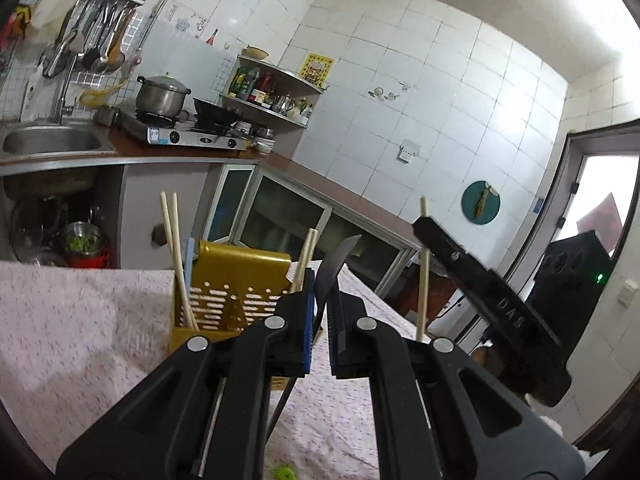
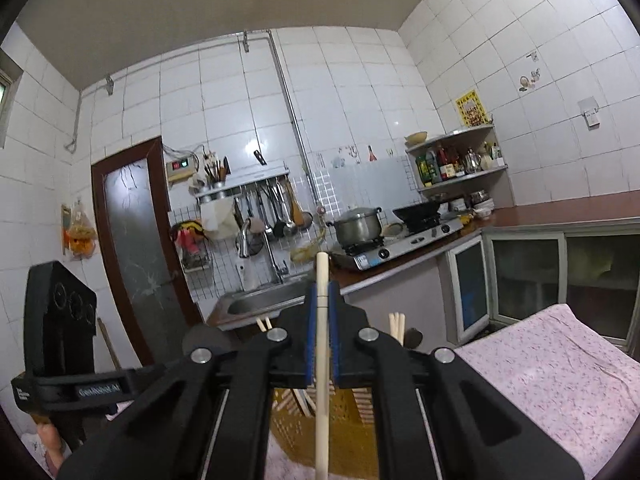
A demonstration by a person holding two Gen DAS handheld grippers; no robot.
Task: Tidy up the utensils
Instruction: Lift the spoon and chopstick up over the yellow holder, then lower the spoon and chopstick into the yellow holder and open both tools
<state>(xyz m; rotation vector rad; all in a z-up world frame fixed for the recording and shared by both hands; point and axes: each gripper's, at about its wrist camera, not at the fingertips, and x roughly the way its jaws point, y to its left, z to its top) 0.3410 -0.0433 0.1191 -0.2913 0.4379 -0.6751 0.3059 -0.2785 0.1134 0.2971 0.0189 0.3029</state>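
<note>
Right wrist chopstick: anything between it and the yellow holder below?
Nothing visible blocks it. The right tool grips the chopstick upright, its lower end over the yellow utensil holder. Other chopsticks already stand in the holder off to the side. The drop-in spot itself is hidden behind the tool.

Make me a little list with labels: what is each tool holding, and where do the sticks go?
left tool: shut on a black utensil, its end pointing up
right tool: shut on a chopstick, held upright
holder: yellow utensil basket on the pink tablecloth
already in basket: chopsticks leaning inside
background: sink, pot on stove
</note>
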